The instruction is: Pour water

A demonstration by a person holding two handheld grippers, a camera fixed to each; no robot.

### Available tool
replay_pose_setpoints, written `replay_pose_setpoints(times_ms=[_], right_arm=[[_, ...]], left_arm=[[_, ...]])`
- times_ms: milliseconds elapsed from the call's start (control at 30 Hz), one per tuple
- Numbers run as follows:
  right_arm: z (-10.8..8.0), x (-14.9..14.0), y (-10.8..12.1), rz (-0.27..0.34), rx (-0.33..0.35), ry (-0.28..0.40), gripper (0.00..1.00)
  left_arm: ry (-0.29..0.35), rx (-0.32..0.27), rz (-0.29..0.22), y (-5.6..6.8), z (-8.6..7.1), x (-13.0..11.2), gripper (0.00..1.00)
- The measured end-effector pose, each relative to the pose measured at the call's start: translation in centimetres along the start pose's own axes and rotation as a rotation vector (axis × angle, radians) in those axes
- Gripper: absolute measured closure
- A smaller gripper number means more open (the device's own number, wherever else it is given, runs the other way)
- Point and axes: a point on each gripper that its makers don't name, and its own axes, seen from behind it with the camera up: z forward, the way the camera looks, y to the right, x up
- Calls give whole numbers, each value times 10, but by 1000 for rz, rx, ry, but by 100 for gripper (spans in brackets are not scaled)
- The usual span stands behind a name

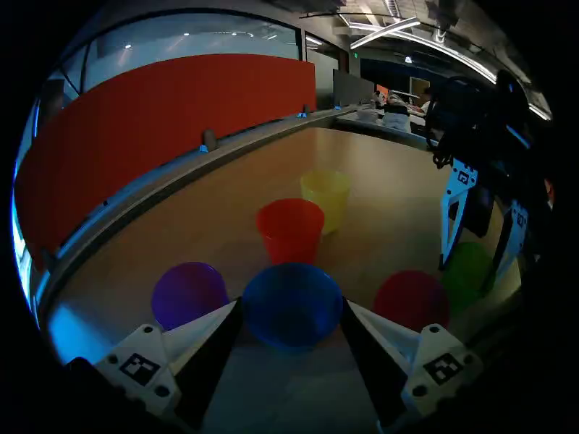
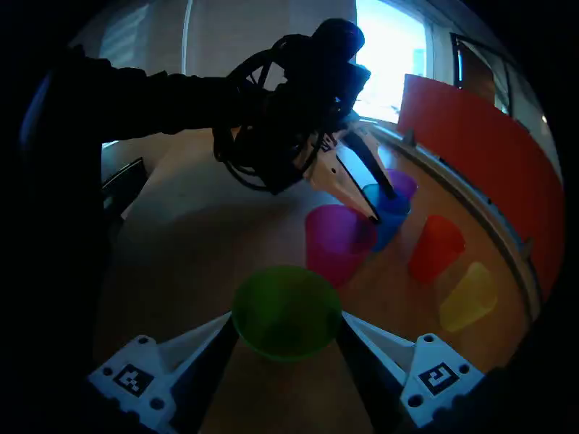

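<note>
Blue cup (image 1: 292, 304) within left hand-held gripper (image 1: 289, 307)

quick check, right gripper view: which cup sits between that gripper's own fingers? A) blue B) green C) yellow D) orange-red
B: the green cup sits between the fingertips of the right gripper, which touch its sides; the blue cup is between the fingers of the left gripper.

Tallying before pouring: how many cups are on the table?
6: blue cup held by the left gripper, green cup by the right gripper, magenta cup between those two, purple cup beside the blue, orange cup and yellow cup beyond.
</note>
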Motion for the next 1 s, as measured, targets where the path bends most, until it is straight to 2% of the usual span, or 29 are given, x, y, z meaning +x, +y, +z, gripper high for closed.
replay_pose_setpoints(times_ms=[267,600,1000], right_arm=[[0,-2,2,5,-2,-1,9],[-1,-1,3,9,-6,5,8],[-2,3,4,21,-17,20,8]], left_arm=[[5,7,-17,0,3,-1,9],[0,34,-45,-5,6,-1,11],[31,51,-62,-9,-6,5,12]])
